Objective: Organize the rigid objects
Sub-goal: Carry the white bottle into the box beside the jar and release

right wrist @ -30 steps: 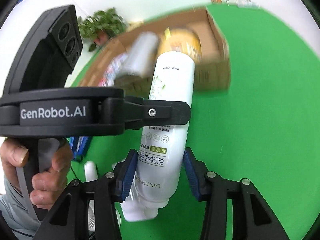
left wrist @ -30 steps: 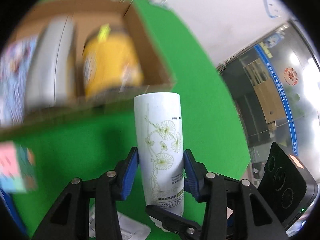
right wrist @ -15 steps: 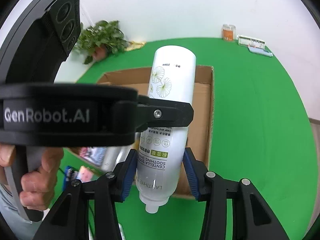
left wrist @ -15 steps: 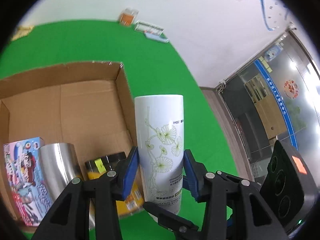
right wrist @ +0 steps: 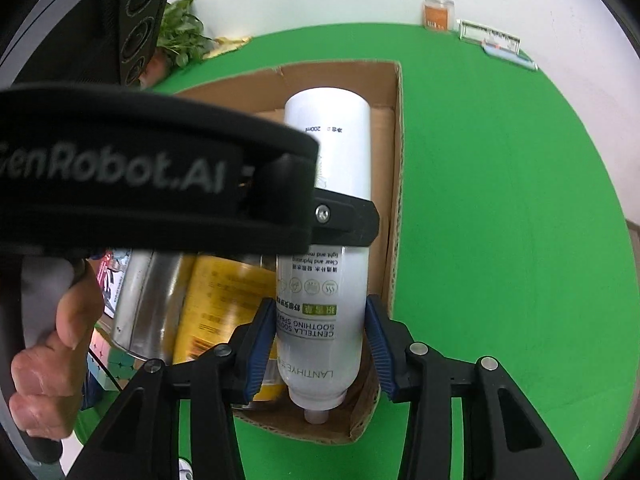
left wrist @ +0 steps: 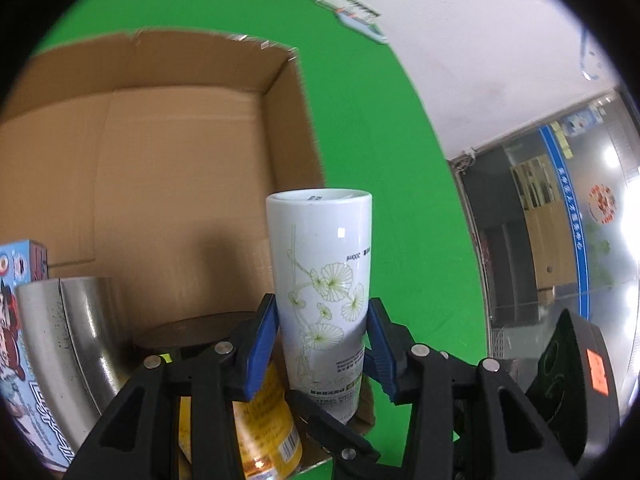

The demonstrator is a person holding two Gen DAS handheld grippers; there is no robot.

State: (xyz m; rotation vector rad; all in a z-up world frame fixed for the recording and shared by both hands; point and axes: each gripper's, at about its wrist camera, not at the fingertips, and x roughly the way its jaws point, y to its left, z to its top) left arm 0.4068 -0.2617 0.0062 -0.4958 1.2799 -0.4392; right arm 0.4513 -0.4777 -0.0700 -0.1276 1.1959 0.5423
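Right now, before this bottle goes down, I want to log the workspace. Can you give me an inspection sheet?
Surface: green mat, bare around the box.
Job's things: white spray bottle, held over the open cardboard box; inside lie a steel cylinder, a yellow jar and a cartoon-printed carton.
Clutter: orange container and flat packs at the mat's far edge.
Grippers: left gripper and right gripper both clamp the bottle.
Cables: blue line on the wall, unclear.
Surroundings: potted plant, glass partition.
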